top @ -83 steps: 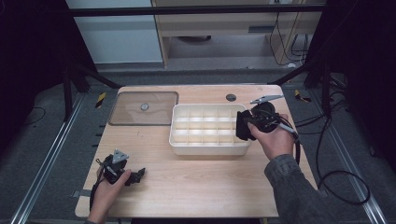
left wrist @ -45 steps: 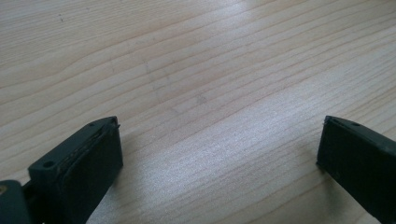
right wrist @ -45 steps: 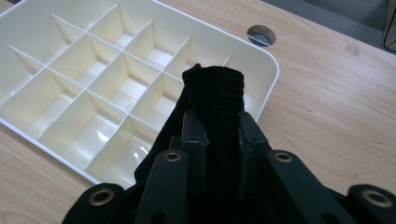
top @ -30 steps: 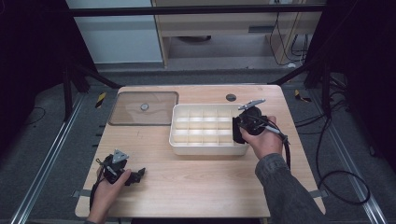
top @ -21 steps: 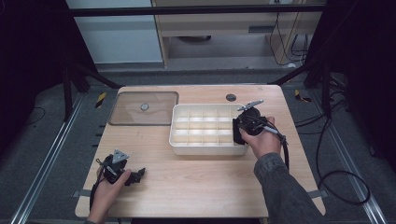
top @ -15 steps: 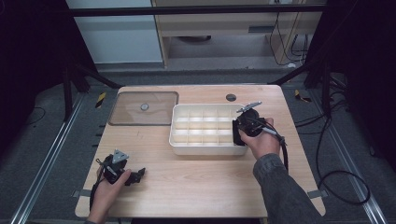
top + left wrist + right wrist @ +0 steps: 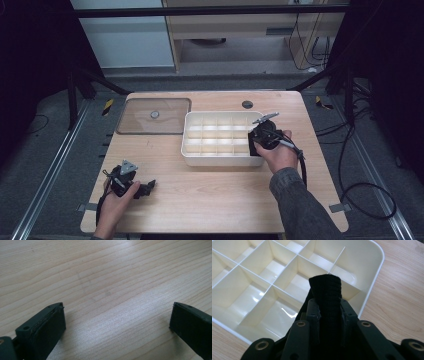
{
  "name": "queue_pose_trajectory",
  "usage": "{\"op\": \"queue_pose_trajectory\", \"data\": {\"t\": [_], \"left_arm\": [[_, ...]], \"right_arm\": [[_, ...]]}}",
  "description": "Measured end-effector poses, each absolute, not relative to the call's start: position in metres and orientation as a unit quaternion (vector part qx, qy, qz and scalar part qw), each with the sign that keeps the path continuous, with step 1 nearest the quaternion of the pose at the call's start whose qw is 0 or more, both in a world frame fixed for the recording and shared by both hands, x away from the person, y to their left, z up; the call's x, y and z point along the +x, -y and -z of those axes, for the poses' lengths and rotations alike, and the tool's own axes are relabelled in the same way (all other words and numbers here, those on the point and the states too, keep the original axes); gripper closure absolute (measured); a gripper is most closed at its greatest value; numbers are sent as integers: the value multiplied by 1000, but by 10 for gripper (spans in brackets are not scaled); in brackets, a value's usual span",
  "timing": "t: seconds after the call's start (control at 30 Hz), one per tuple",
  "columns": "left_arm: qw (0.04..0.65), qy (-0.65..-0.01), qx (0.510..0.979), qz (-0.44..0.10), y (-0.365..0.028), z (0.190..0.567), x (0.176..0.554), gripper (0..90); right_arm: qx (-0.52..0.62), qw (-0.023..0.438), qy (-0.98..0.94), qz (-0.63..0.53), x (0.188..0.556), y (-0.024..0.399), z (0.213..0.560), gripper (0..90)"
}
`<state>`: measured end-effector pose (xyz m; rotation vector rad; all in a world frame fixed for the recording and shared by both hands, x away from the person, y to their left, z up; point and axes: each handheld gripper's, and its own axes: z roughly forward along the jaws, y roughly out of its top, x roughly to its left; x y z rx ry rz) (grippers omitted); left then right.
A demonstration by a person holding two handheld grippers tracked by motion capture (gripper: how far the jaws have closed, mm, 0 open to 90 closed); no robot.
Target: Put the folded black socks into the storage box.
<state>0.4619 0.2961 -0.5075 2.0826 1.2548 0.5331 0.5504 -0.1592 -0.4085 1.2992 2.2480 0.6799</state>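
The right hand-held gripper (image 7: 328,308) is clamped on a folded piece of black ribbed cloth (image 7: 327,292), whose rounded end stands up between the two pads and pokes out past their tips. In the right gripper view the cloth hangs over the cream divided tray (image 7: 375,272), above the compartments near its rounded corner, with the tray's thin partition walls running off behind it; whether the cloth touches a partition cannot be told. Its jaws have just been opening slightly, yet the cloth sits pinched between them. In the high view the right hand-held gripper (image 7: 256,141) is at the right end of the tray (image 7: 192,135), the person's right hand (image 7: 280,152) wrapped round its body and the cable trailing off toward the worktop's right edge. The tray stands in the middle of the wooden worktop (image 7: 220,200), and a clear flat lid (image 7: 155,116) with a small round knob lies just beside it on the left. The left hand-held gripper (image 7: 150,187) rests low near the front left corner of the worktop, well apart from the tray. In the left gripper view its jaws stand wide apart over bare wood grain (image 7: 107,290), with nothing between them.
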Motion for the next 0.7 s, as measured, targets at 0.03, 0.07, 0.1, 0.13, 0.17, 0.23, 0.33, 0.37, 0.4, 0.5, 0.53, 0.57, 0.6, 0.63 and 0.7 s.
{"op": "queue_pose_trajectory", "data": {"t": [0.03,0.07,0.1,0.13,0.17,0.23,0.33,0.37,0.4,0.5,0.53,0.57,0.6,0.63,0.7], "left_arm": [[320,-477,793,-203,-296,507,462,0],[320,-478,793,-203,-296,508,462,0],[321,-478,792,-203,-296,508,462,0],[320,-477,793,-203,-296,507,462,0],[320,-477,793,-203,-296,507,462,0],[320,-478,793,-203,-296,507,462,0],[319,-478,793,-203,-296,507,462,0],[319,-478,793,-203,-296,507,462,0],[319,-477,793,-202,-296,507,462,0],[319,-478,793,-203,-296,507,462,0],[319,-478,793,-203,-296,507,462,0],[319,-478,793,-203,-296,507,462,0],[319,-478,793,-203,-296,507,462,0],[319,-478,793,-203,-296,507,462,0],[319,-478,793,-203,-296,507,462,0]], "right_arm": [[472,226,-816,-247,550,159,408,740],[471,225,-816,-247,550,159,408,739],[472,224,-816,-247,550,158,408,738],[474,223,-815,-248,549,158,408,735],[476,222,-814,-249,549,158,408,731],[477,221,-813,-249,548,158,408,724],[476,221,-814,-249,548,158,408,715],[476,221,-814,-248,547,158,408,715],[476,221,-814,-248,547,158,408,715],[474,222,-815,-247,546,158,409,726],[475,221,-815,-247,546,158,410,729],[477,221,-814,-248,545,158,410,733],[477,221,-814,-248,545,158,410,733],[476,221,-814,-248,545,159,411,738],[476,221,-814,-248,545,158,412,742]]}}
